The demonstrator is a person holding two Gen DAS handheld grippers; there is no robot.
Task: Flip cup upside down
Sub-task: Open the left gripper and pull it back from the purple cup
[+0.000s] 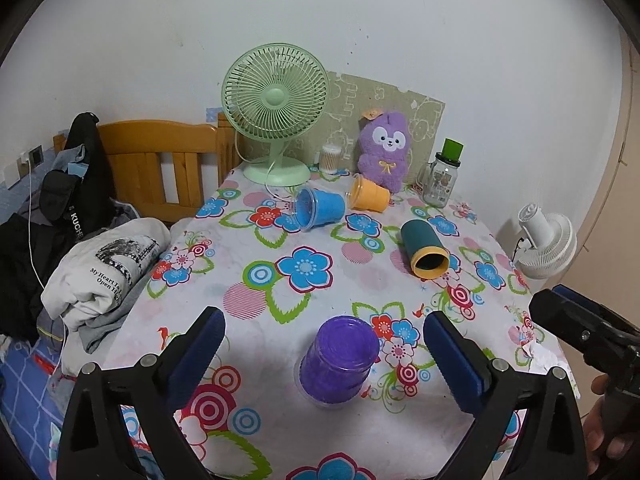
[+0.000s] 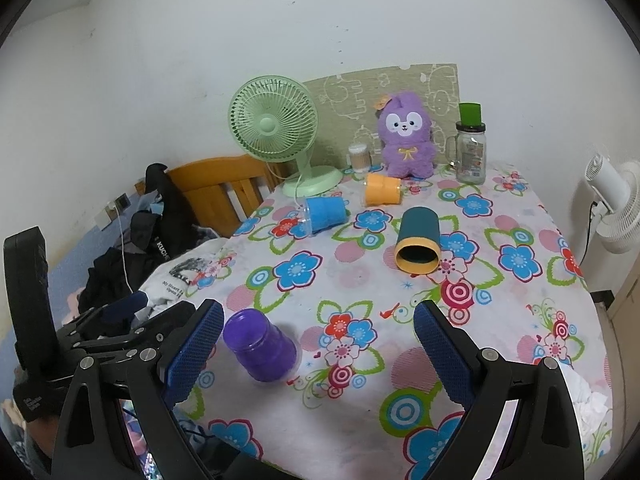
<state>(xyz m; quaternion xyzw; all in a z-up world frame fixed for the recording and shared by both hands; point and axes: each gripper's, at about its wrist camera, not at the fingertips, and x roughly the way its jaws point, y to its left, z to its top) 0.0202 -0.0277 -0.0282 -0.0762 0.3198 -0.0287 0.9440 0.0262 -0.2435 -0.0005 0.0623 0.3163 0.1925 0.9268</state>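
Observation:
A purple cup (image 1: 338, 360) stands upside down on the flowered tablecloth near the front edge, between the fingers of my open left gripper (image 1: 324, 352), not touched by them. It also shows in the right wrist view (image 2: 260, 344), just right of the left finger of my open, empty right gripper (image 2: 318, 344). A blue cup (image 1: 320, 208), an orange cup (image 1: 370, 196) and a dark green cup with a yellow rim (image 1: 424, 250) lie on their sides farther back.
At the back of the table (image 1: 280, 320) stand a green fan (image 1: 276, 112), a purple plush toy (image 1: 384, 152), a glass jar with a green lid (image 1: 442, 172) and a cotton-swab box (image 1: 330, 158). Folded clothes (image 1: 100, 272) and a wooden bed frame lie left. A white fan (image 1: 546, 244) stands right.

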